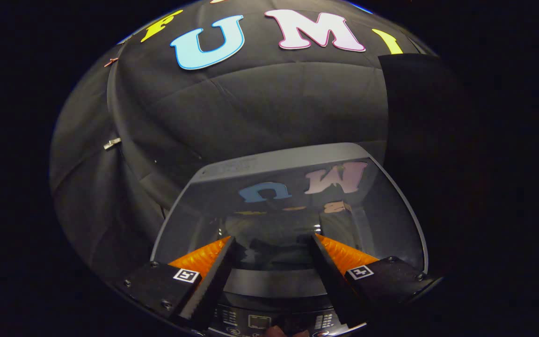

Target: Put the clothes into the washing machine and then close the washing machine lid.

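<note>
My gripper (273,241) hangs wide open and empty just above the washing machine lid (288,206), which looks closed, so I risk scraping its glass if I dip.

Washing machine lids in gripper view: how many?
1. The lid, glossy and closed flat on the washing machine, lies just beyond the open gripper; the control panel sits below the fingers.

The tongs (272,239) have two wedge-shaped fingers with ribbed inner faces, each on a blocky mount (small screws at the corners) bearing a square black-and-white marker.
</note>
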`<state>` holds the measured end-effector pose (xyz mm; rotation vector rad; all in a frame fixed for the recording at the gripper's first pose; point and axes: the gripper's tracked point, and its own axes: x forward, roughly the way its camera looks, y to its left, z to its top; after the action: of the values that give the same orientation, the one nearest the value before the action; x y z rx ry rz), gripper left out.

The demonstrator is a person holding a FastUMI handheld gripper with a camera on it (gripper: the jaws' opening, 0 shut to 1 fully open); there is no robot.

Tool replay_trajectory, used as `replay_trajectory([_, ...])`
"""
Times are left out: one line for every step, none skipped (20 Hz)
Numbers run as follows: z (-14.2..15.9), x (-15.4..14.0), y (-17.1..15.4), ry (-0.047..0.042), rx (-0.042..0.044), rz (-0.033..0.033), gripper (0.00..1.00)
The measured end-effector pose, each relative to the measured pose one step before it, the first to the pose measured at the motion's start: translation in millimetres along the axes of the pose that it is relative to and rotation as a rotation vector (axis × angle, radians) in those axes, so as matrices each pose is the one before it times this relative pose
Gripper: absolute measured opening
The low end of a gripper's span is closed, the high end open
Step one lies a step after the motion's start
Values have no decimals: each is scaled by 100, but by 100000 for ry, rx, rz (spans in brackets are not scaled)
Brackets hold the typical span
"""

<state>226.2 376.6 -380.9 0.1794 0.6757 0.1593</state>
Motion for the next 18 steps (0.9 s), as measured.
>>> replay_trajectory([-97,-230,-10,-278,-1558,-224,97])
replay_trajectory([359,-268,-393,-321,-2644,-801,96])
replay_trajectory([127,-106,33,-601,-2549,-299,96])
replay_trajectory([48,424,458,-682,-2048,-97,97])
replay_trajectory([115,-51,63,-933,-1188,117,99])
replay_trajectory([601,-612,-93,-745,-773,203,99])
replay_trajectory([441,-365,-28,-974,-622,18,99])
replay_trajectory([198,-913,302,-1036,-639,154,98])
replay_trajectory([239,-635,279,-902,-741,147,99])
replay_trajectory([426,-446,125,-1032,-609,288,99])
replay_trajectory([599,-461,188,-1404,-22,666,98])
replay_trajectory([717,-981,4,-1763,-10,1315,99])
replay_trajectory([768,-573,191,-1745,13,908,99])
replay_trajectory([875,-567,95,-1848,-254,380,99])
replay_trajectory([903,-788,158,-2149,-477,438,99])
replay_trajectory([1030,-823,144,-2358,-825,174,99])
replay_trajectory([1110,-653,50,-2626,-1238,-132,98])
replay_trajectory([1245,-619,54,-2918,-1332,25,98])
